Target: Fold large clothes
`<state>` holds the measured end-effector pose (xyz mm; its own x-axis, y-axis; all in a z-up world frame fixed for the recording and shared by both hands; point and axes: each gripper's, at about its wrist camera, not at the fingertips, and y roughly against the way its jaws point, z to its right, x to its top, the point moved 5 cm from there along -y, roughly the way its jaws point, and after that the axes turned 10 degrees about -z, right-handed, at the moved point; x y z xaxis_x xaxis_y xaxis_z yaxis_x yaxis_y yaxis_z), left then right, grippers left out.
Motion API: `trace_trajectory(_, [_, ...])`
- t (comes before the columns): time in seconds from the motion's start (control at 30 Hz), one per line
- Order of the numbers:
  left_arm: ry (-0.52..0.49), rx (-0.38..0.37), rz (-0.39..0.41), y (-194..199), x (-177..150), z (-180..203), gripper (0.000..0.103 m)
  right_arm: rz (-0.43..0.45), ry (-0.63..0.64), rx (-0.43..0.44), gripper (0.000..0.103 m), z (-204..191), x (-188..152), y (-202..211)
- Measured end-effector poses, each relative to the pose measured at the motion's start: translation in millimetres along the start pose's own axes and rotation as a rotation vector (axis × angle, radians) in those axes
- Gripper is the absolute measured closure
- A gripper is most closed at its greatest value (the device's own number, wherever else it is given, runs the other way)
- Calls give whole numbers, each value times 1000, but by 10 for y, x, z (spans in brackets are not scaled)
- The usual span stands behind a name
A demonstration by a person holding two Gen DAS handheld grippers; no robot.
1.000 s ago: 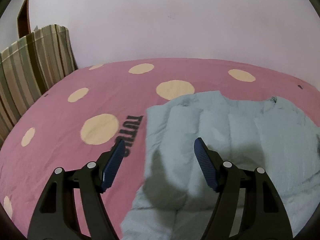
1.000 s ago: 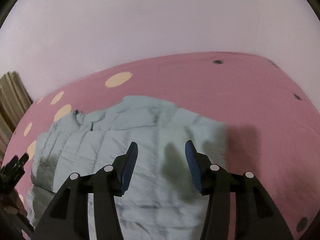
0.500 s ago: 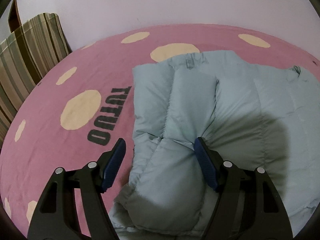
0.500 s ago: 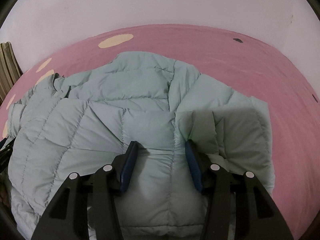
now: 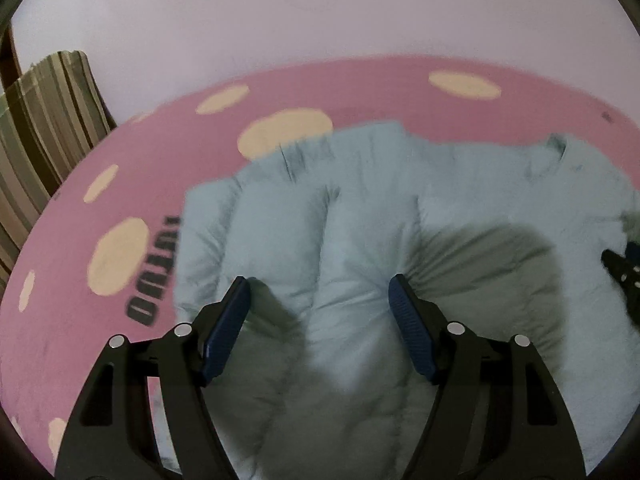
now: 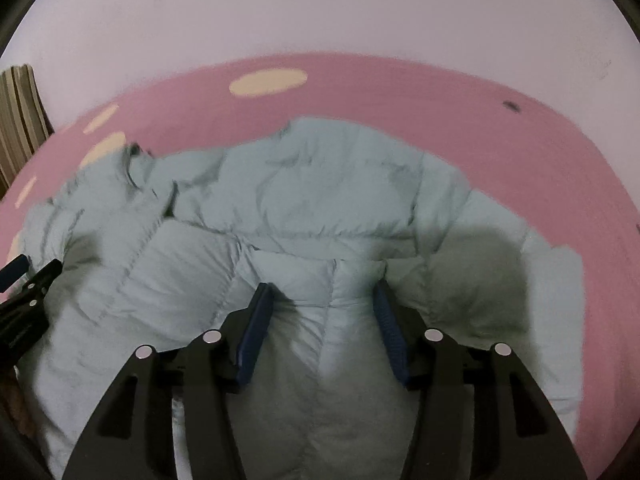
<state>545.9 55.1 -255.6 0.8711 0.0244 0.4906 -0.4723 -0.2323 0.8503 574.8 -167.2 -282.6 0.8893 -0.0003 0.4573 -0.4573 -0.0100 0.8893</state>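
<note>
- Dark block letters are printed on the pink sheet [image 5: 72, 280], beside a cream dot and just left of the jacket [image 5: 360, 220].
- The lettering [image 5: 154, 272] is blurred and upside down; it cannot be read with certainty.
- The right wrist view shows no text.

I see a pale blue-green quilted jacket [image 5: 360, 220] on a pink bed sheet [image 5: 120, 152] that has cream dots and black letters. My left gripper [image 5: 318, 308] and right gripper [image 6: 320, 312] are black with dark blue pads. At the left stands a cushion [image 5: 44, 120] with brown, green and beige stripes. The wall [image 6: 320, 8] is pale lilac.
</note>
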Motion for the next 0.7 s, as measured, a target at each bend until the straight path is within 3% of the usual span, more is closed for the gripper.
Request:
trace_trajectory(0.17, [19, -10, 27, 210, -22, -78, 29, 28, 3, 4, 49, 17, 8, 206])
trace_trajectory(0.23, [32, -18, 49, 351, -94, -148, 29, 48, -20, 28, 49, 94, -76, 405])
trace_trajectory(0.3, [47, 4, 63, 430, -196, -245, 29, 68, -27, -1, 48, 189, -196, 537])
trace_trajectory(0.4, [68, -7, -2, 264, -334, -301, 28, 48, -49, -62, 48, 339, -412, 540])
trace_trajectory(0.5, [52, -27, -47, 66, -355, -232, 26, 0, -42, -47, 46, 376, -539, 290])
trace_trajectory(0.6, [40, -3, -37, 160, -309, -239, 27, 21, -34, -51, 46, 376, -497, 390])
trace_trajectory(0.7, [50, -25, -25, 397, -400, -369, 27, 32, -61, -3, 46, 442, -600, 670])
